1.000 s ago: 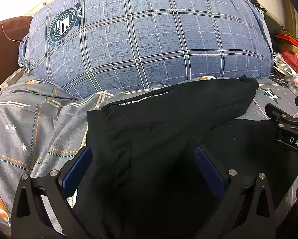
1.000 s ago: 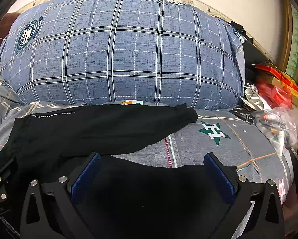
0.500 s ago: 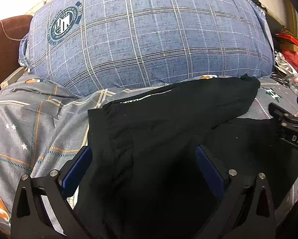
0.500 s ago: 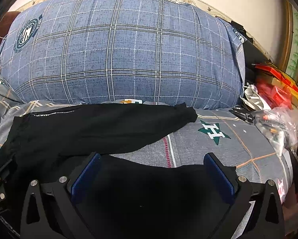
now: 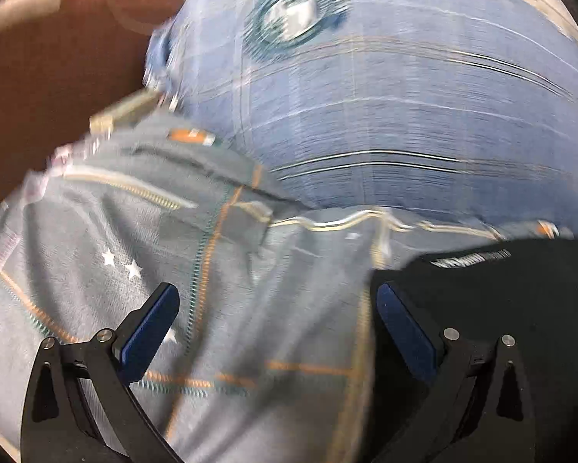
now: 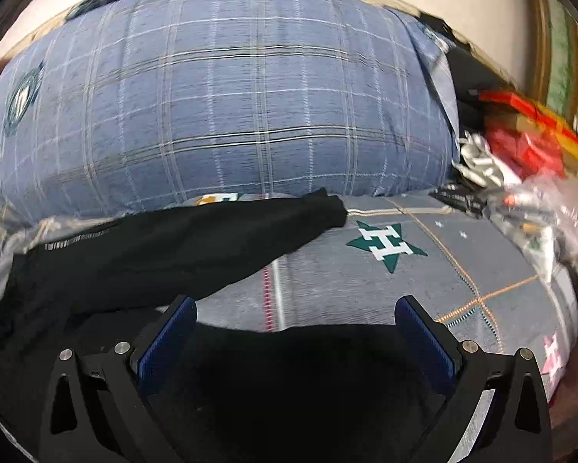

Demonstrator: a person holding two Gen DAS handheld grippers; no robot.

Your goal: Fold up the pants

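The black pants (image 6: 165,258) lie on the grey bed sheet (image 6: 366,285), one leg stretched toward the right, the other leg lying nearer me under the right gripper. In the left wrist view the pants (image 5: 501,308) fill only the lower right; the waistband print shows at their top edge. My left gripper (image 5: 275,308) is open and empty, over bare sheet, its right finger at the pants' left edge. My right gripper (image 6: 294,320) is open and empty above the near pant leg. Both views are blurred by motion.
A big blue plaid pillow (image 6: 219,115) stands across the back of the bed. A brown headboard or cushion (image 5: 57,77) is at the far left. Red boxes (image 6: 528,142) and plastic bags (image 6: 551,208) crowd the right edge of the bed.
My left gripper has swung left, off the pants and over bare sheet. My right gripper has shifted slightly. Both stay open.
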